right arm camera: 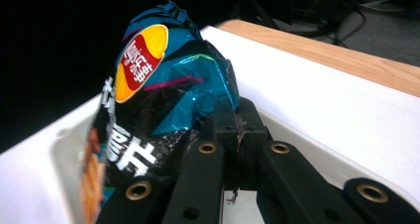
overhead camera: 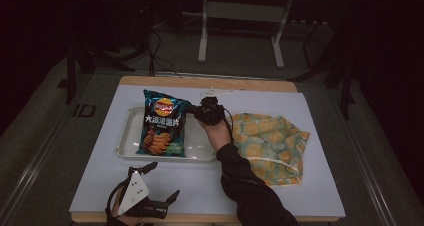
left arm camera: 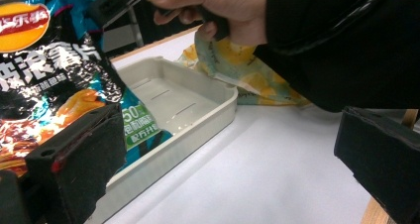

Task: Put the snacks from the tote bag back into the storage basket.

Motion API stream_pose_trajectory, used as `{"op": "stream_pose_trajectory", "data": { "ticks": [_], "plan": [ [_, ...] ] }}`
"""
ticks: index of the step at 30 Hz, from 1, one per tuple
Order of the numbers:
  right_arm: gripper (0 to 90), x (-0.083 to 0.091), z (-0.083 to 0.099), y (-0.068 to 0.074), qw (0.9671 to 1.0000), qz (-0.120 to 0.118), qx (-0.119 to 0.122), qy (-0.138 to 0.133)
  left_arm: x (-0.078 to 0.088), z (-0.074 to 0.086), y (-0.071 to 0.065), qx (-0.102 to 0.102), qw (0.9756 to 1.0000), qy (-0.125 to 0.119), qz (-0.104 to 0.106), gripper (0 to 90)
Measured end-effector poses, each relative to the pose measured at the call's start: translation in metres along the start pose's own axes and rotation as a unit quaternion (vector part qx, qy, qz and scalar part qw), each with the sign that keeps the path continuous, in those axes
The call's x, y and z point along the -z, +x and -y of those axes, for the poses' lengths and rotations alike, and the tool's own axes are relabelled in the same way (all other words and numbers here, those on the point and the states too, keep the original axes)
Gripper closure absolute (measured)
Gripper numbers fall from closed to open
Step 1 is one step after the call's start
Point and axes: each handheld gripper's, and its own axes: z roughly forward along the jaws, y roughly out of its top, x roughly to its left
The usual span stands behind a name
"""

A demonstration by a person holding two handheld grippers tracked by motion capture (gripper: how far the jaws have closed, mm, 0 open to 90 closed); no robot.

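Right gripper (overhead camera: 196, 112) has its jaws clamped shut on the top right corner of the chip bag (overhead camera: 164, 123), foil pinched flat between the pads in the right gripper view, so the bag (right arm camera: 163, 100) hangs off that one corner and can be steered without crushing the contents. Bag sits over the left half of the white tray (overhead camera: 202, 148), lower edge down in it, top leaning toward 12 o'clock past the far rim; looks like it's being laid into the tray. Left gripper (overhead camera: 161, 183) rests at the table's 7 o'clock edge, jaws spread wide with nothing between them, parked clear of the work. Bag is teal and black crinkled foil, puffy with air, red-and-yellow oval logo up top, white characters across the middle, chips pictured low down. Yellow-patterned cloth (overhead camera: 270, 143) lies bunched at 3 o'clock of the tray, just beside it, under the right forearm
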Motion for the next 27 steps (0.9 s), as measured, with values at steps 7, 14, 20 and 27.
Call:
{"op": "stream_pose_trajectory", "data": {
  "ticks": [7,14,20,27],
  "plan": [
    [88.5,-0.015,0.002,-0.006,0.9995,0.021,-0.011,0.019,0.000,0.000,0.000,0.000,1.0000,-0.001,0.002,0.2],
    [67.7,-0.012,-0.002,-0.004,0.9985,0.049,0.000,0.024,0.000,0.000,-0.001,-0.001,1.0000,0.000,0.003,0.2],
    [60.1,0.004,-0.007,-0.003,0.9980,0.061,0.011,0.013,-0.001,0.000,-0.001,-0.002,1.0000,0.002,0.003,0.2],
    [45.0,0.023,-0.012,-0.005,0.9984,0.049,0.021,0.017,-0.001,0.000,-0.001,-0.003,1.0000,0.002,0.002,0.2]
  ]
}}
